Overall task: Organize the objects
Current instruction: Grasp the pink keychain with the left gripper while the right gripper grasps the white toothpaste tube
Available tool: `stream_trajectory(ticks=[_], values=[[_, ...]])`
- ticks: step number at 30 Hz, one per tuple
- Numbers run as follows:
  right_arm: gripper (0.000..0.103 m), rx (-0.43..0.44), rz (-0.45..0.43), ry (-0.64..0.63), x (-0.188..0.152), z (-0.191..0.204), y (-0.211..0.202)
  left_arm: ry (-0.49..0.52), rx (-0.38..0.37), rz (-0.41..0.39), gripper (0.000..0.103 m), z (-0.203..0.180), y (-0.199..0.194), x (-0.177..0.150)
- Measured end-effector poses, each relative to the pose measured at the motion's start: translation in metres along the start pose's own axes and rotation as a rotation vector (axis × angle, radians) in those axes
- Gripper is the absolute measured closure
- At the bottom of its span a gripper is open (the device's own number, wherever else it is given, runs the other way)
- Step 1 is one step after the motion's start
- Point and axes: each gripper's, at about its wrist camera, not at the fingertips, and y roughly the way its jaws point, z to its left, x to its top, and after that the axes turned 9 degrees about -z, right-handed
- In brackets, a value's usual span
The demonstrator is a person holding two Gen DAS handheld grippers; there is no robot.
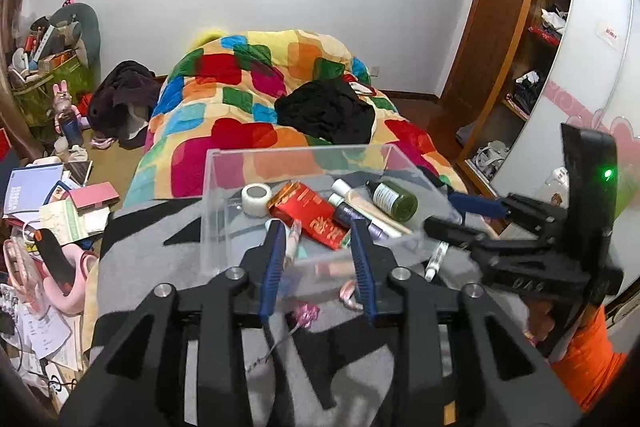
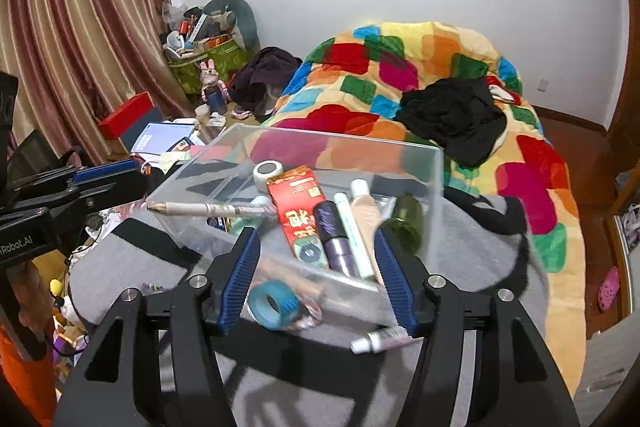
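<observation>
Both wrist views are evenly and fairly brightly lit by soft indoor light from above; the white wall (image 1: 360,7) in the upper half reads clean without blown highlights. Fisheye distortion bends straight lines strongly near the borders, and dark vignetting rounds off every corner. Soft shadows fall on the grey blanket (image 2: 120,259) at the bottom centre. The clear box (image 2: 432,167) shows faint reflections on its walls. Motion blur smears the lower right of the left view and the small tube (image 2: 380,341) in the right view.
</observation>
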Motion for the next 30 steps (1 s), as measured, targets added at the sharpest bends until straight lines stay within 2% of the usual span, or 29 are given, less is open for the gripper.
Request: stream_trajectory(ticks=[7, 17, 23, 27, 30], values=[[0.040, -0.061, 0.019, -0.009, -0.021, -0.017, -0.017, -0.004, 0.028, 0.067, 0.061, 0.009, 0.000, -0.031], [0.040, -0.118, 0.152, 0.013, -0.069, -0.043, -0.005, -0.035, 0.040, 0.218, 0.061, 0.021, 0.031, -0.075], [0.040, -0.107, 0.196, 0.083, -0.072, -0.059, 0.013, -0.012, 0.035, 0.279, 0.061, 0.015, 0.055, -0.082], [0.022, -0.097, 0.186, 0.168, -0.065, -0.064, 0.023, 0.026, 0.046, 0.299, 0.061, 0.008, 0.070, -0.079], [0.022, -0.133, 0.186, 0.188, -0.060, -0.061, 0.034, 0.040, 0.054, 0.310, 0.061, 0.005, 0.079, -0.078]])
